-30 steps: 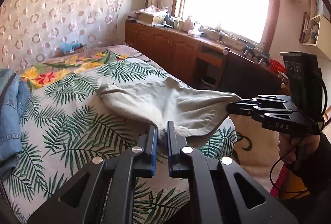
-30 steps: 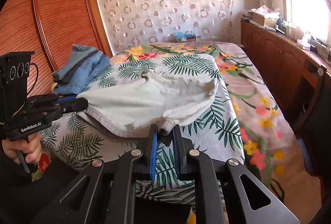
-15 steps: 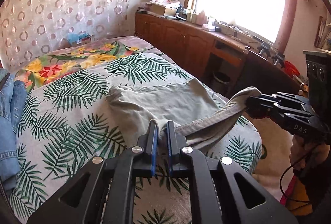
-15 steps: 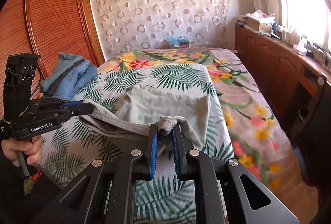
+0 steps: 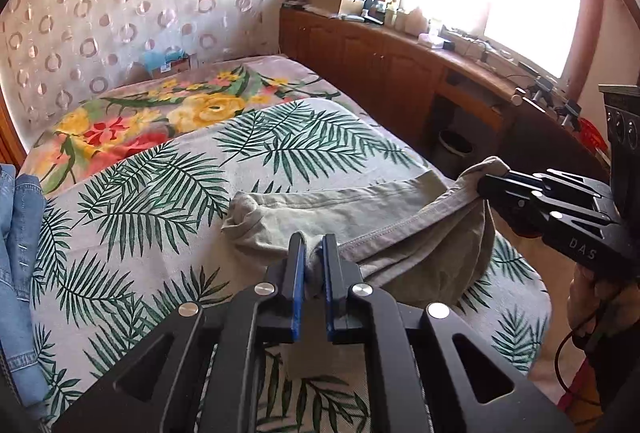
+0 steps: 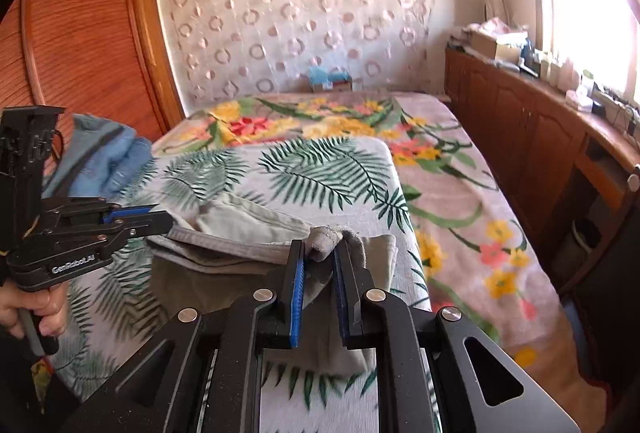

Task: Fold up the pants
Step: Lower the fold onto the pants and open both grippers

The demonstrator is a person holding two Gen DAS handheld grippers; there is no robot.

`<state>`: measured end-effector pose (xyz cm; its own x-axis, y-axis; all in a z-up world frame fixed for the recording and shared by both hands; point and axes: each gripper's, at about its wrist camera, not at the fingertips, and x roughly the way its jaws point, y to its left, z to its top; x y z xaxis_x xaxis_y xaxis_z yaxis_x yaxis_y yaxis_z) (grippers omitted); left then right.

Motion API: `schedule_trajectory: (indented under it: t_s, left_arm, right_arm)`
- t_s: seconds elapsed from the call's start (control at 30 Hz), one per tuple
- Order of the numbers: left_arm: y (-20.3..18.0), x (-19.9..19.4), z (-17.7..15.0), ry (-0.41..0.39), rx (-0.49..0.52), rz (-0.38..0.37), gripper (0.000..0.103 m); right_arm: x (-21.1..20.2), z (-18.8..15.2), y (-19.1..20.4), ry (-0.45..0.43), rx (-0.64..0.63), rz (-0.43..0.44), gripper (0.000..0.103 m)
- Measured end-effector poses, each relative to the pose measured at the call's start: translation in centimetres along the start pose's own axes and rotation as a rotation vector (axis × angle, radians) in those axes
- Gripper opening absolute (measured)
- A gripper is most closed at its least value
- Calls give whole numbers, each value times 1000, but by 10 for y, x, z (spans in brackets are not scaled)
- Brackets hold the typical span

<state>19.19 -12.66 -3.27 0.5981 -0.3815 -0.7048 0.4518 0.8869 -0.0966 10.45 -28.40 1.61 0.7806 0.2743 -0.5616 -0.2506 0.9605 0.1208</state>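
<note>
Two black gripper frames show in the left wrist view. The left gripper (image 5: 314,253), with blue ribbed pads on its inner faces, pinches a bunched corner of the pants (image 5: 352,209), its jaws nearly closed on the cloth. The pants are pale grey-green woven cotton with a stitched seam running along one edge; they lie on the near part of the bed, over a cream cover printed with green palm fronds (image 5: 280,149). Their far part lies flat while the near edge is lifted and sags in a soft pouch between the two tools. At the right, the right gripper (image 5: 486,185) clamps the other gathered corner. Beyond the frond cover lies a plush blanket with yellow and red flowers (image 5: 168,117). Folded blue denim (image 5: 20,253) sits at the left edge. A wooden cabinet run (image 5: 400,73) stands under the bright window.

In the right wrist view, the right gripper (image 6: 318,265) has a rolled knob of the pants (image 6: 248,225) between its blue pads, jaws set close around it. The left gripper (image 6: 160,219) comes in from the left, its tips closed on the fabric's opposite corner, held by a hand (image 6: 36,307). The denim (image 6: 108,157) is piled beside a ribbed red-brown wardrobe door (image 6: 88,53).
</note>
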Motion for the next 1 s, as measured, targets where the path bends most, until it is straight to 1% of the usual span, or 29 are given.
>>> schedule_trajectory:
  t_s: [0.07, 0.2, 0.3, 0.37, 0.43, 0.47, 0.5, 0.53, 0.57, 0.6, 0.63, 0.67, 0.7, 0.77, 0.87, 0.93, 1.0]
  left_arm:
    - [0, 3, -1, 3, 0, 12, 9]
    - [-1, 2, 3, -4, 0, 28, 9]
    - [0, -1, 3, -10, -6, 15, 10]
    - [-1, -5, 2, -19, -3, 23, 12]
    - [-3, -8, 3, -27, -1, 28, 17]
    - [-3, -10, 3, -36, 1, 28, 24]
    - [-3, -12, 3, -47, 3, 27, 31]
    - [-3, -13, 3, -51, 2, 26, 34]
    - [-2, -13, 2, -47, 1, 21, 45]
    - [-1, -13, 2, -45, 2, 15, 51]
    - [-1, -13, 1, -42, 4, 10, 52]
    - [-1, -13, -1, -37, 6, 9, 58]
    - [0, -13, -4, -35, 5, 8, 71]
    - [2, -12, -9, -33, -4, 7, 84]
    - [3, -7, -18, -10, -2, 1, 84]
    - [4, -5, -27, -5, 15, 35, 84]
    - [6, -3, -37, 24, 22, 46, 84]
  right_arm:
    - [10, 5, 0, 11, 6, -5, 14]
    - [16, 12, -2, 16, 16, -1, 14]
    - [14, 13, -6, 4, 32, -10, 14]
    - [9, 13, -9, -13, 45, -15, 19]
    - [6, 16, -9, -27, 42, -33, 22]
    - [5, 17, -10, -33, 42, -32, 27]
    - [4, 16, -10, -37, 44, -33, 29]
    - [2, 15, -10, -40, 45, -36, 29]
    - [-1, 14, -10, -41, 43, -37, 29]
    - [-3, 12, -10, -42, 41, -37, 29]
    - [-4, 9, -9, -42, 38, -34, 29]
    - [-5, 6, -9, -41, 35, -32, 29]
    - [-6, 2, -9, -37, 33, -29, 30]
    - [-6, -6, -9, -19, 26, -25, 33]
    - [-6, -20, -11, 15, 24, -26, 37]
    - [-6, -29, -15, 41, 27, -27, 37]
    - [-5, -38, -18, 68, 33, -15, 37]
